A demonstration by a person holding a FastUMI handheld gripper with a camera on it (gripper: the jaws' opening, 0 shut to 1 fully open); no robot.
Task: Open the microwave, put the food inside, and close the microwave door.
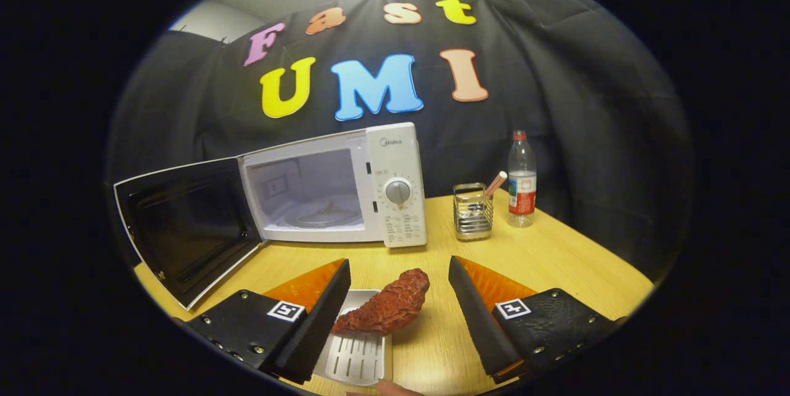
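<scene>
A white microwave [336, 189] stands on the wooden table [555, 260] beyond the fingers. Its dark door [188, 229] is swung wide open to the left, showing the lit cavity and glass turntable [321, 216]. A reddish-brown piece of meat [386, 309] lies partly on a small white slotted tray [355, 356], one end hanging over the table. My gripper [399, 274] is open, its fingers standing wide on either side of the meat without touching it.
A metal mesh holder [473, 211] with a striped straw stands right of the microwave. A clear water bottle [522, 180] with a red label stands beside it. Something pale, perhaps a fingertip [395, 388], shows at the table's near edge.
</scene>
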